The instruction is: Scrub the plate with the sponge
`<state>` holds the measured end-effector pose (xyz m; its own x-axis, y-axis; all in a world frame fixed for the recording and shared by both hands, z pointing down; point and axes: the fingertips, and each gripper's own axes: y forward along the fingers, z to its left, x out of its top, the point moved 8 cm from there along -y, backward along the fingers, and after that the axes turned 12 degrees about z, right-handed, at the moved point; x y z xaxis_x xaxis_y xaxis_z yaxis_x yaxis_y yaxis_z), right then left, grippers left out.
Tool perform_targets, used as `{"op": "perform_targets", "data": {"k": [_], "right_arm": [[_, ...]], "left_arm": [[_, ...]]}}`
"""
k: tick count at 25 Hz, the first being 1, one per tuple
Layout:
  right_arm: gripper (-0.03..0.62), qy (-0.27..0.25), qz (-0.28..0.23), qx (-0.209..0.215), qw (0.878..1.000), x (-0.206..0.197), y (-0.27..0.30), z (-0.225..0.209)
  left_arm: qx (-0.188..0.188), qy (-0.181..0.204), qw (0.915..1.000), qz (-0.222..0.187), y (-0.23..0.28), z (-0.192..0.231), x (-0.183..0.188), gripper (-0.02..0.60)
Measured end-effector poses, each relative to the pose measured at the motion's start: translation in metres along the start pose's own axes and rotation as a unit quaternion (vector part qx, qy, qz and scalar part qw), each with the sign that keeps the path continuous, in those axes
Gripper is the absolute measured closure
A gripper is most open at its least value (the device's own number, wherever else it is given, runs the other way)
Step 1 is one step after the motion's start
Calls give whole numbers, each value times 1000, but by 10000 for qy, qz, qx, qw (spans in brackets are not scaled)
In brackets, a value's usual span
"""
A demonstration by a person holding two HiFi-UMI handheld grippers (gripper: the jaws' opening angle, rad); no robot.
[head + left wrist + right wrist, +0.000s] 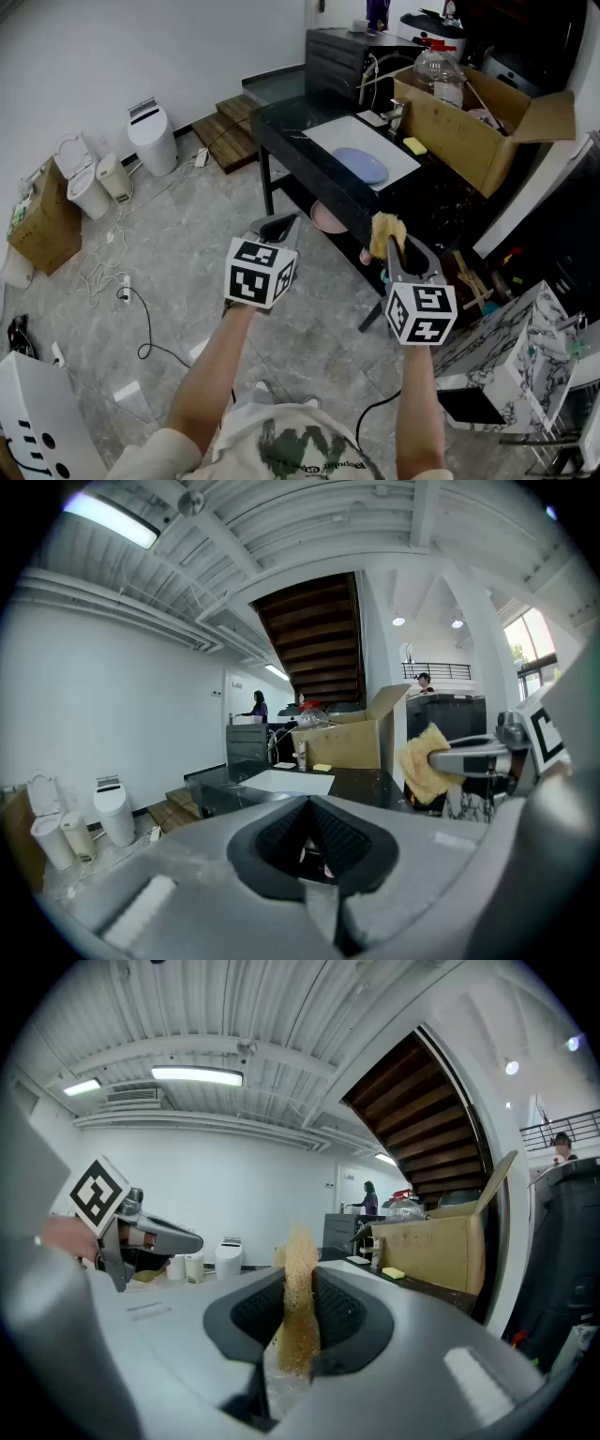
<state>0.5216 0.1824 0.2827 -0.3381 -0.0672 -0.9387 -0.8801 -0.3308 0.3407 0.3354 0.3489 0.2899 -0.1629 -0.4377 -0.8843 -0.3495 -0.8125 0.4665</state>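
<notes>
— What is sitting on the counter (286, 127)?
— An open cardboard box (469, 131) is standing beside the sink (328, 136), with a jug (439, 67) poking out.
— And lower down?
— Cables (101, 272) are trailing over the floor (187, 281) past white bins (153, 141). A pink bowl (328, 218) is lying under the counter.

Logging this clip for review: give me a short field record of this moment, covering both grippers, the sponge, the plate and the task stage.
left gripper: shut, holding nothing
right gripper: shut on the sponge
plate: blue, lying in the white sink, nothing touching it
stage: both grippers are in the air, short of the black counter; scrubbing not yet begun
</notes>
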Motion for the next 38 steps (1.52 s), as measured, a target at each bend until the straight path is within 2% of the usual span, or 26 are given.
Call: {"op": "perform_targets", "data": {"k": [9,19,27,38], "right_arm": [[525,134,29,115,9998,-11,5,-10],[525,184,114,145,9997,-10,45,-14],[525,224,224,-44,9995,6,118,-4],[525,471,400,-609,9962,53,225,16]], "left_arm": [[32,-37,10000,42,10,-10,-1,578],[44,-96,9999,104,42,18,0,578],[-204,-98,9997,115,96,80,9,578],[-790,194,9965,200,178,187,55,578]]}}
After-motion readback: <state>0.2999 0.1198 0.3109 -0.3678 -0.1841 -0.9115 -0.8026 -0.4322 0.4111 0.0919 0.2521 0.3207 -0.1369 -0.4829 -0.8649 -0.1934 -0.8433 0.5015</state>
